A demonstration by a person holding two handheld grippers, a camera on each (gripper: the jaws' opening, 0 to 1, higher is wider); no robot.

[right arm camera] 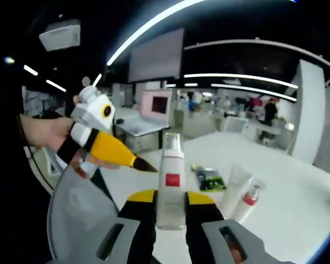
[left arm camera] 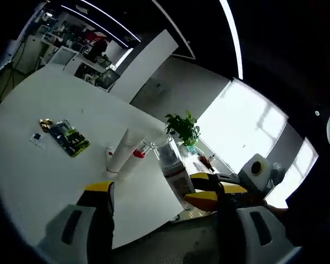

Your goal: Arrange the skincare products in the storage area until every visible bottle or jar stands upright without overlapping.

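A clear pump bottle [right arm camera: 170, 165] with a red label stands upright in the right gripper view, and my right gripper [right arm camera: 171, 198] is shut on its lower body. In the left gripper view the same bottle [left arm camera: 172, 165] is near the table's edge, with the right gripper [left arm camera: 201, 190] clamped on it from the right. My left gripper [left arm camera: 165, 190] is open, its jaws wide apart on either side of that bottle without touching it. A white tube [left arm camera: 120, 155] and a small red-capped pump bottle [left arm camera: 138, 155] stand side by side behind it.
On the white table [left arm camera: 38, 176] lie dark green packets [left arm camera: 70, 138], a gold sachet [left arm camera: 45, 124] and a small flat sachet [left arm camera: 37, 138]. A potted plant [left arm camera: 182, 129] stands at the far edge. A hand [right arm camera: 41, 132] holds the left gripper [right arm camera: 113, 148].
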